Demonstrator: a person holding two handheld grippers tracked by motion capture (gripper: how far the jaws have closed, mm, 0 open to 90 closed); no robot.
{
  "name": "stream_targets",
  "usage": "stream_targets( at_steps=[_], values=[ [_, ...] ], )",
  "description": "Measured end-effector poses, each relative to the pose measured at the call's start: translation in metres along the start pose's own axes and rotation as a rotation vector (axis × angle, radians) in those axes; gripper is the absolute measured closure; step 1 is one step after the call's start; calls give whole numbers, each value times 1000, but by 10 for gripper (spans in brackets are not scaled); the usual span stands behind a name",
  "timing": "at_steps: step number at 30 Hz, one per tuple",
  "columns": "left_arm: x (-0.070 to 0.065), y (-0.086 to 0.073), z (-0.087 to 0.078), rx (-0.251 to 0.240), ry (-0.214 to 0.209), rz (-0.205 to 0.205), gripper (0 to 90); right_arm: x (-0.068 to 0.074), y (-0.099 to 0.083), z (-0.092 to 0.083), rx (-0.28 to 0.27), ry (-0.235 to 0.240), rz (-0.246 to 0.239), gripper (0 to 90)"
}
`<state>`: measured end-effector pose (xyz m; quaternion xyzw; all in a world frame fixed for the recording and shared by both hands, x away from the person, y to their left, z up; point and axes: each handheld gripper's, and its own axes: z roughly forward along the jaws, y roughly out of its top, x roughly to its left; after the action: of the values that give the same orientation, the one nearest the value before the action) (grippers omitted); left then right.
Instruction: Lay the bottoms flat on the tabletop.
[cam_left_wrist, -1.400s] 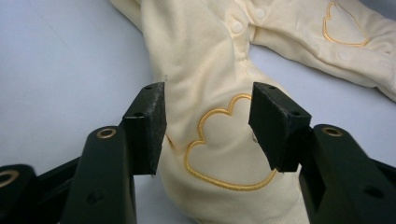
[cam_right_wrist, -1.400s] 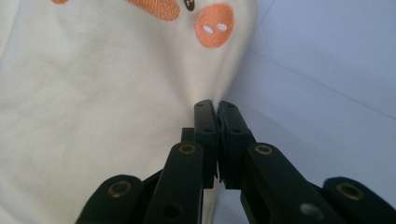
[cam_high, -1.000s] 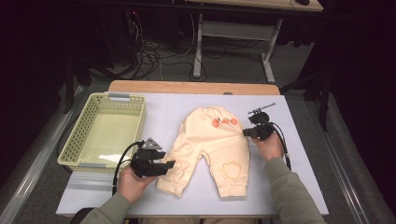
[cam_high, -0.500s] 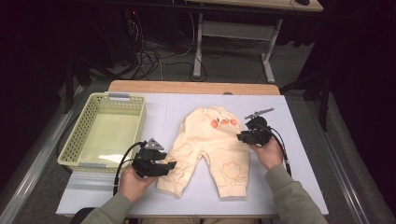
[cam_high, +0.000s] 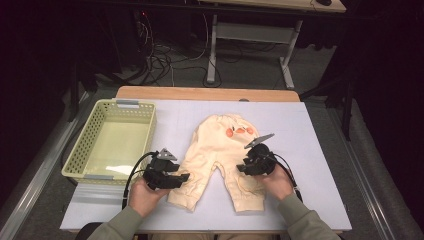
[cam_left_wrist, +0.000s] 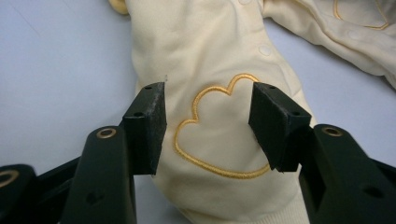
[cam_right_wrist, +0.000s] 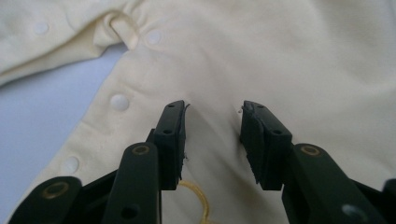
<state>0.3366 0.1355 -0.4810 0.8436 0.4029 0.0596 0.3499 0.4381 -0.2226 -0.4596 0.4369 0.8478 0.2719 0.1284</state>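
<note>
White table (cam_high: 320, 150), cream baby trousers (cam_high: 215, 150) under both parted tongs

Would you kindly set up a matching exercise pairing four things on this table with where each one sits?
Things:
1. basket
2. baby pants
3. left gripper
4. right gripper

Places:
A. over the pant leg on the right of the high view
B. spread flat mid-table
C. at the table's left edge
D. over the leg with the cloud outline

Pairs: 1-C, 2-B, 3-D, 4-A
</note>
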Motion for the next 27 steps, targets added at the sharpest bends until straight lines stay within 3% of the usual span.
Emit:
stream_targets(
  at_steps=[2,6,12,16,19,27],
  values=[
    [0,0,1,1,-1,2,451,5,-2,0,1,12,-10,686],
    [0,0,1,5,0,-4,451,23,-10,5,28,51,-44,881],
    [2,1,4,16,-7,-4,457,46,-19,12,42,104,-105,900],
    [2,1,8,27,-4,-7,480,58,-24,15,77,82,-149,900],
    [3,2,10,30,-5,-14,553,59,-27,18,85,73,-175,900],
    [4,3,14,53,-10,-18,740,61,-28,14,115,76,-189,900]
  ],
)
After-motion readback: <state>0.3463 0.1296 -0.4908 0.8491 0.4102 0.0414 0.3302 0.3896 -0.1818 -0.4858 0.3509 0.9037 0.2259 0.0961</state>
